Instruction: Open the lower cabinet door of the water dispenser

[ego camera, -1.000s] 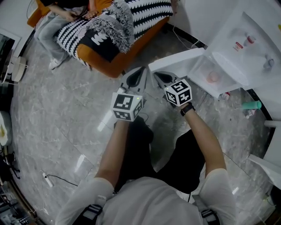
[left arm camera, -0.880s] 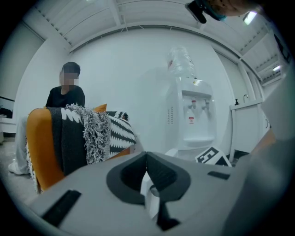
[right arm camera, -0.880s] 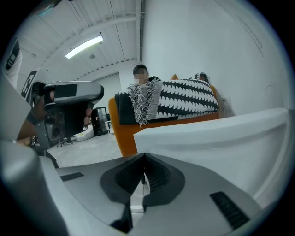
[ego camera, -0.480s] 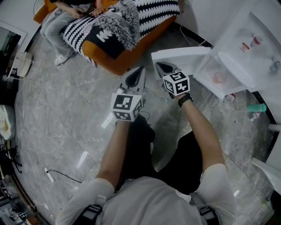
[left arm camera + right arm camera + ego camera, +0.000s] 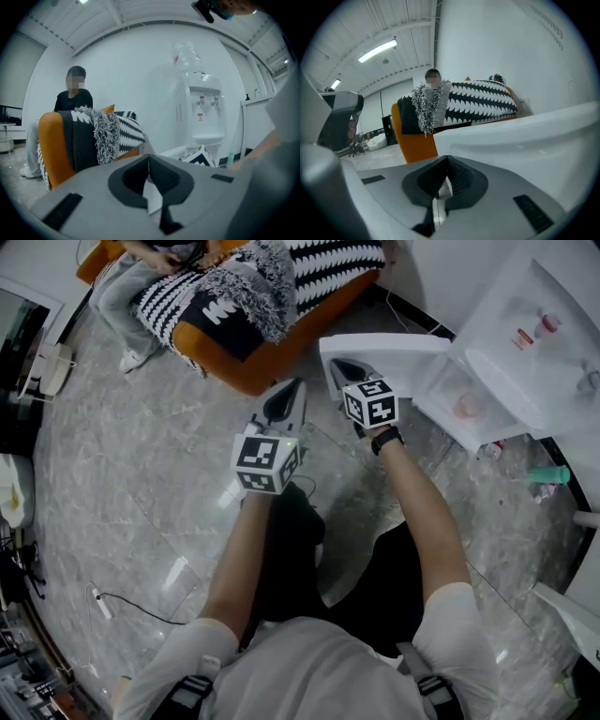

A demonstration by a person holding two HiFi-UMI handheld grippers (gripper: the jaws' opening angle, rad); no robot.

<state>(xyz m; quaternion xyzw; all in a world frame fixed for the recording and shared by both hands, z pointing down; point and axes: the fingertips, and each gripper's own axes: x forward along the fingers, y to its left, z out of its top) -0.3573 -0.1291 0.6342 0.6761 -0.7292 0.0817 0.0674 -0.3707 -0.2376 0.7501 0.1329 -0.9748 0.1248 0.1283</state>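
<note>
Both sets of jaws are pressed together with nothing between them. Right gripper [image 5: 345,371] [image 5: 447,159] tips sit just beside the white lower cabinet door [image 5: 384,351] [image 5: 525,136], which fills the space ahead and right of the jaws; contact can't be told. Door stands open, angled out from the water dispenser [image 5: 525,324] [image 5: 201,108]. Left gripper [image 5: 289,395] [image 5: 149,159] is held beside the right one, apart from the door; dispenser is ahead and right of its jaws, well apart. Orange sofa [image 5: 272,357] with striped blanket [image 5: 119,131] is ahead-left of both jaws, a seated person [image 5: 72,101] on it. Grey marble floor [image 5: 141,484] lies below.
</note>
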